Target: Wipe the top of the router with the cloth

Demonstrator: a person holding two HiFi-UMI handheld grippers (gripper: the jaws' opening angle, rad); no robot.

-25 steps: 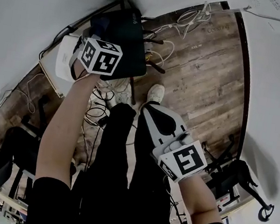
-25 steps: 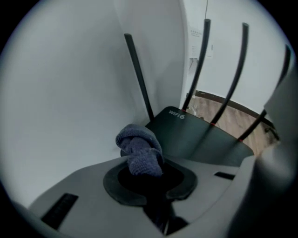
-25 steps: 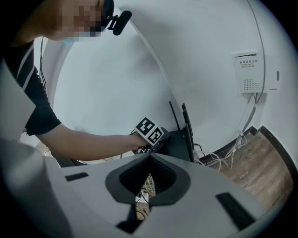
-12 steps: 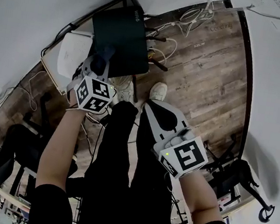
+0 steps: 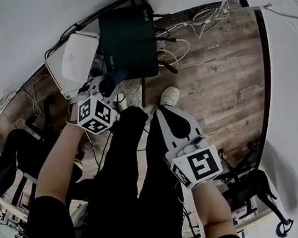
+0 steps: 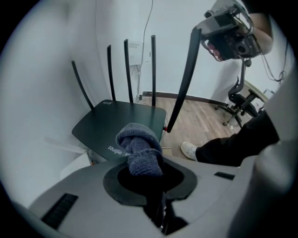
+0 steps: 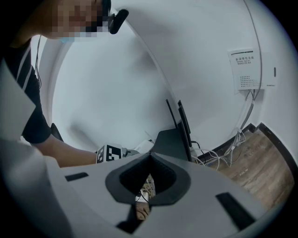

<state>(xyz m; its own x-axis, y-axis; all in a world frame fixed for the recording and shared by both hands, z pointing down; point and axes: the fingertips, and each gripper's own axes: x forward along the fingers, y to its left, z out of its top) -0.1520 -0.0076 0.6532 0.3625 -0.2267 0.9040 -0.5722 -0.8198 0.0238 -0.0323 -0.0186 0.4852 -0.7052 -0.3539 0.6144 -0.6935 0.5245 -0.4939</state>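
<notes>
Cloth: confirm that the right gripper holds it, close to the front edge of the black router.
Not right. The left gripper holds the cloth, bunched between its jaws, as the left gripper view shows; the right gripper has nothing between its jaws. The rest stands: the cloth is close to the front edge of the black router.

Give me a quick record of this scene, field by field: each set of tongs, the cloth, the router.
left tongs: shut on the cloth
cloth: dark blue, bunched, at the router's near edge; contact unclear
router: dark, flat top bare, antennas upright
right tongs: shut, empty, well apart from the router
white box: beside the router, at its left in the head view
</notes>
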